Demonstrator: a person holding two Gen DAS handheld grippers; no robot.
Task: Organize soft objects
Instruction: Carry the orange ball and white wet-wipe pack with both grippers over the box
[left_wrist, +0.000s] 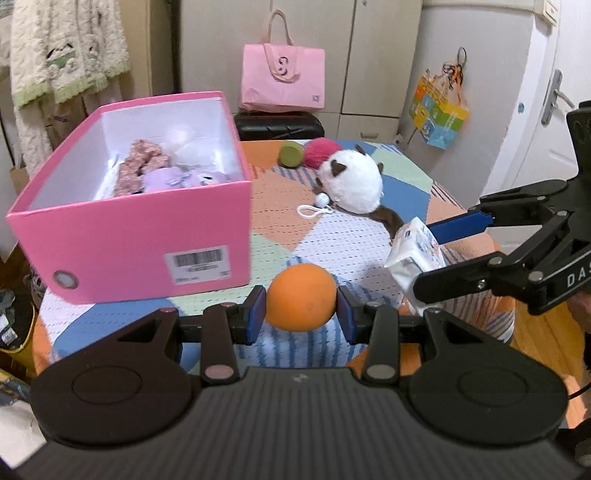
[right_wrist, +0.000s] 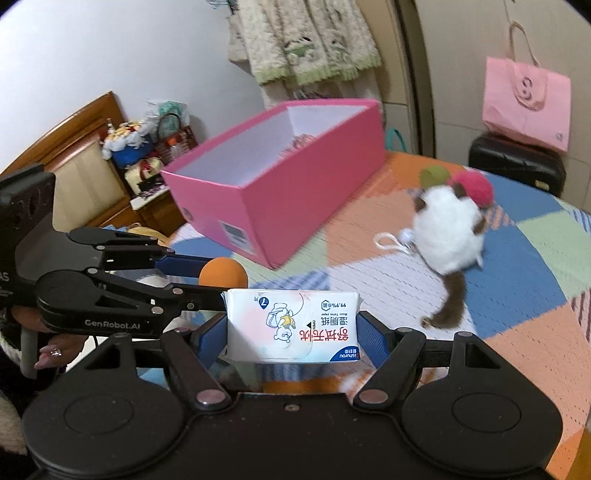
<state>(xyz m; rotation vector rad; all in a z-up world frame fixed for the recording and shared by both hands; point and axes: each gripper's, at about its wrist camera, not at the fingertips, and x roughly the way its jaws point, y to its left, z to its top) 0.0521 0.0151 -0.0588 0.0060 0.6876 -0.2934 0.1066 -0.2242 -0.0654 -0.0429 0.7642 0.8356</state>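
One pink box, three balls, one plush toy, one wipes pack

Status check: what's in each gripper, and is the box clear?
Left gripper shut on orange ball. Right gripper shut on wipes pack. Pink box open, nothing blocking.

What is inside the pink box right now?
The pink box holds a floral fabric piece, a purple plush and something white. The near wall hides whatever lies lower.
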